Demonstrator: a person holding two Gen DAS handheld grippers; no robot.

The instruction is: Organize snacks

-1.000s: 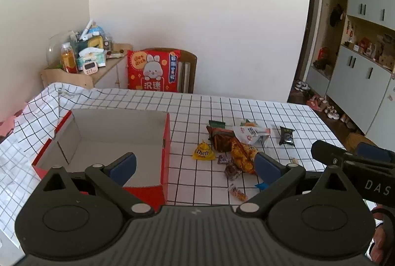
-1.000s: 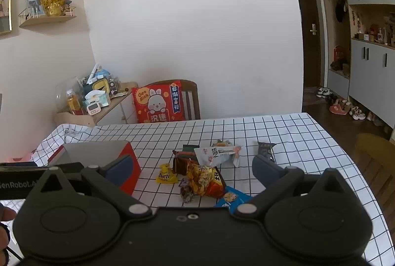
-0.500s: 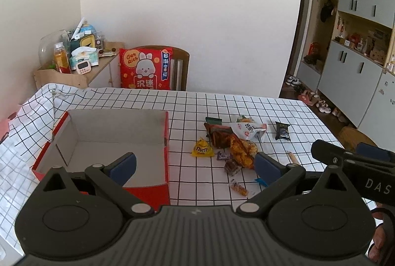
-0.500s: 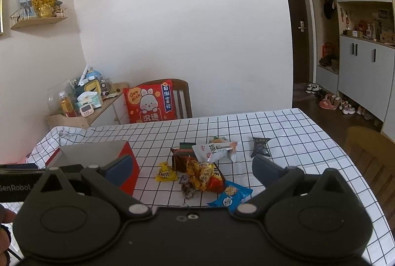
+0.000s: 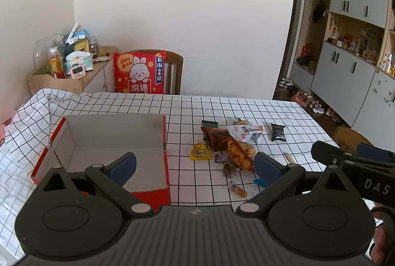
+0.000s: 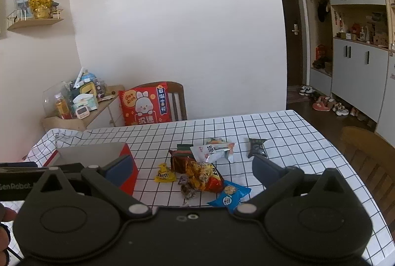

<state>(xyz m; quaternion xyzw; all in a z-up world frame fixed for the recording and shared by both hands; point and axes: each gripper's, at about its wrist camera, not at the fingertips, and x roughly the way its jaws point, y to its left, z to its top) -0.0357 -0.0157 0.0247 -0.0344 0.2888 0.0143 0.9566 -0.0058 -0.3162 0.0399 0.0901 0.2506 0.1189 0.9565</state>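
An empty red cardboard box [image 5: 167, 142] with a white inside stands on the left of the checked tablecloth; it also shows in the right wrist view [image 6: 128, 162]. A heap of snacks lies to its right: a yellow M&M's bag [image 5: 200, 152], an orange chip bag [image 5: 240, 151], a white packet [image 5: 244, 131], a black packet [image 5: 278, 132], a blue packet [image 6: 229, 195]. My left gripper [image 5: 195, 166] is open and empty, near the box's front. My right gripper [image 6: 193, 171] is open and empty, short of the snack heap.
A wooden chair with a red rabbit cushion [image 5: 140, 73] stands behind the table. A cluttered side shelf [image 5: 66, 63] is at the back left. Grey cabinets [image 5: 345, 68] and shoes line the right wall. Another chair [image 6: 365, 152] is at the table's right edge.
Both grippers have drawn back and risen a little, so the table and snacks sit lower and farther in view. Both stay open and empty.
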